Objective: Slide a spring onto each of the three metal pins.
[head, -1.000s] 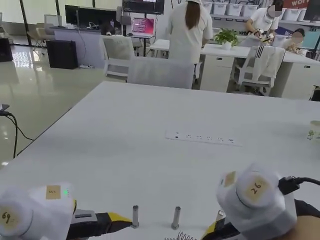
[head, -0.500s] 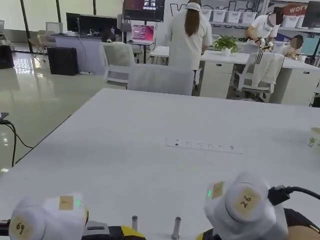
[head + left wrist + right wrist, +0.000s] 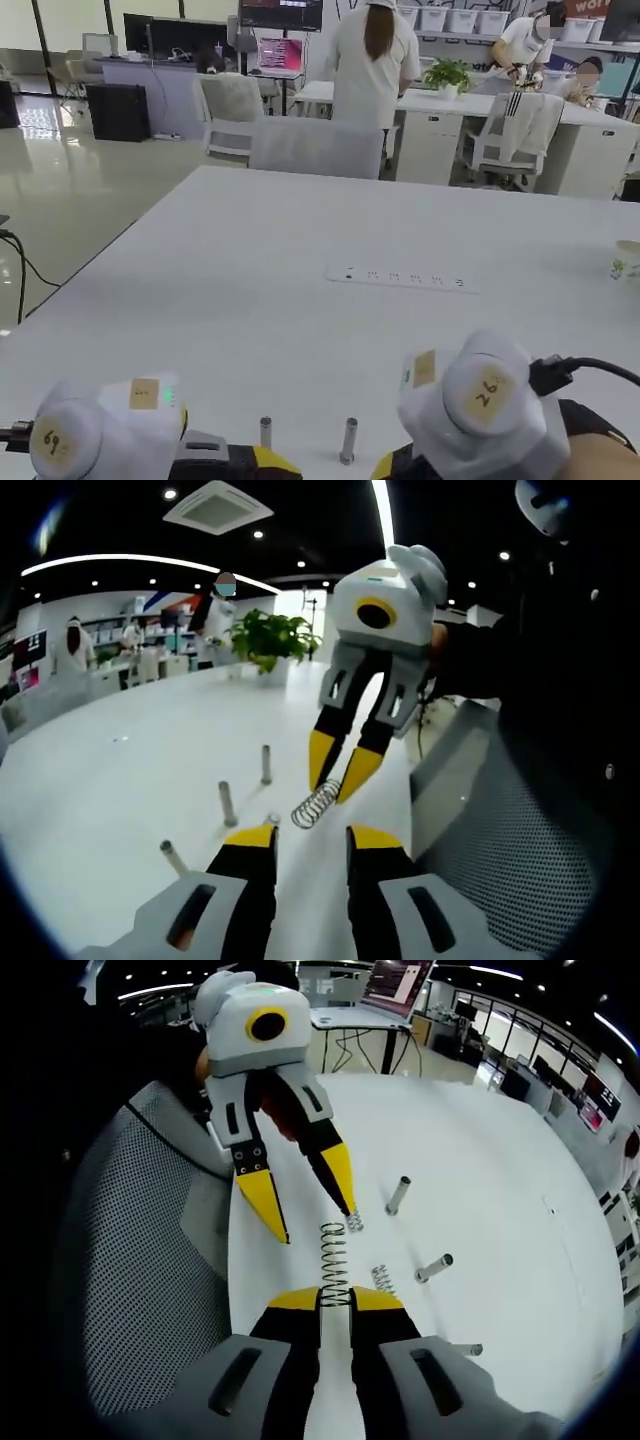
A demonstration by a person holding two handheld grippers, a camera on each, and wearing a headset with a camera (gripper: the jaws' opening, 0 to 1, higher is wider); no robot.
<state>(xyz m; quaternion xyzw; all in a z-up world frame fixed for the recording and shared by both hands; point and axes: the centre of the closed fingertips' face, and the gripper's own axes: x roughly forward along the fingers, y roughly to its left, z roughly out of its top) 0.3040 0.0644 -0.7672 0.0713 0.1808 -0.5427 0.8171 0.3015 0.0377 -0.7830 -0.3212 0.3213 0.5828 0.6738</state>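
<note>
Three short metal pins stand on the white table (image 3: 300, 260); two of them (image 3: 265, 432) (image 3: 348, 440) show in the head view between the two grippers. In the right gripper view my right gripper (image 3: 335, 1300) is shut on a long spring (image 3: 334, 1255) that points toward the pins (image 3: 397, 1195) (image 3: 433, 1267) (image 3: 465, 1349). Two smaller springs (image 3: 354, 1222) (image 3: 381, 1278) lie by the pins. My left gripper (image 3: 318, 1225) faces it, open, with nothing between its fingers. In the left gripper view my left gripper (image 3: 312, 835) stands open below the right gripper (image 3: 333, 785) and its spring (image 3: 315, 805).
A white power strip (image 3: 400, 278) lies mid-table. A grey chair (image 3: 315, 148) stands at the table's far edge, with people and desks beyond. A mesh chair seat (image 3: 500, 860) lies just off the near table edge, beside the grippers.
Both grippers have drawn slightly closer to the pins and to each other. The head camera has shifted, and the spring seen at the bottom edge is now out of the head view.
</note>
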